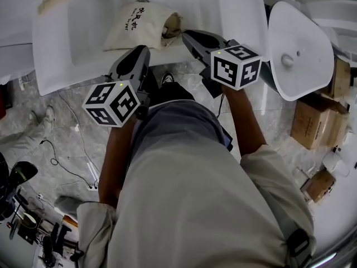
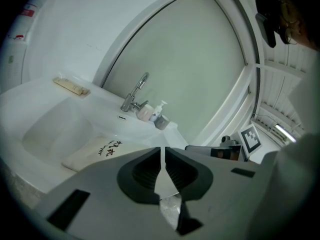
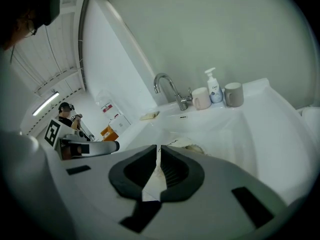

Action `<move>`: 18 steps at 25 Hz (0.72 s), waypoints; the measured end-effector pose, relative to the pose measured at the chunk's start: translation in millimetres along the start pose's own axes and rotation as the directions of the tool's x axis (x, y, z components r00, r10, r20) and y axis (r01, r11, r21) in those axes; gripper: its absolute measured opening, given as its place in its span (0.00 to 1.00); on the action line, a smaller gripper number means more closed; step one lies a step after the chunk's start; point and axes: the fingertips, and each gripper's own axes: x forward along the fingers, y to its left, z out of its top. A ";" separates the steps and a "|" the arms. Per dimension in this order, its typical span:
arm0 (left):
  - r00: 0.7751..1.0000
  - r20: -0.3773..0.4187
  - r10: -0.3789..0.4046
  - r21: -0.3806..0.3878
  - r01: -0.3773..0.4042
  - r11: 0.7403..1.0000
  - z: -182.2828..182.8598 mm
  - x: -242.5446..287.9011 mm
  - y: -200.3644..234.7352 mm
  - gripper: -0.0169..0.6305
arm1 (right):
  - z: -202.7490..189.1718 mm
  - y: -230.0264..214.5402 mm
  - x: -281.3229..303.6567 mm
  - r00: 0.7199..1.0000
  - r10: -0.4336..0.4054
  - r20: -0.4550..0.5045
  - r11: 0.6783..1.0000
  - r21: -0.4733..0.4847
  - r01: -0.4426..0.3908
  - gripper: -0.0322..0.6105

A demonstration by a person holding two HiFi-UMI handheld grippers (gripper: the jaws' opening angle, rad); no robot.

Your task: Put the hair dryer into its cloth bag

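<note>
My left claw [image 1: 141, 50] and right claw [image 1: 187, 37] are both pressed together and empty, hovering over the near rim of the white ceramic sink [image 1: 56, 66]. The cream cloth bag with black lettering [image 1: 134, 25] lies inside that sink. A tan bulge [image 1: 172, 24] at its mouth is probably the hair dryer. To finish well, I'd pinch only the hem and draw it closed.

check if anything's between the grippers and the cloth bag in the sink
Nothing visible does. The cloth bag lies in the sink, and the left gripper and right gripper, both shut and empty, hang at its near rim with only open air ahead.
</note>
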 end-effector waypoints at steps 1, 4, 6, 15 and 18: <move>1.000 0.003 0.000 0.001 0.000 1.000 0.6 -2.5 -0.4 0.07 | -0.5 2.0 -1.6 1.000 0.001 0.002 1.000 -0.003 -0.001 0.10; 1.000 0.008 0.003 0.003 -0.003 1.000 1.1 -8.6 0.0 0.07 | -3.3 6.0 -4.6 1.000 -0.001 0.006 1.000 -0.003 0.001 0.10; 1.000 0.014 0.004 0.003 -0.004 1.000 2.7 -10.2 0.9 0.07 | -3.1 6.6 -5.6 1.000 -0.002 0.013 1.000 -0.002 0.002 0.10; 0.998 0.057 0.015 0.054 -0.018 0.998 11.6 -28.3 -8.8 0.07 | 10.1 25.6 -27.8 0.997 -0.003 0.078 0.999 -0.043 0.006 0.10; 0.996 0.082 0.021 0.079 -0.028 0.997 14.4 -36.4 -12.5 0.07 | 18.0 32.8 -38.1 0.993 -0.015 0.119 0.997 -0.070 0.024 0.10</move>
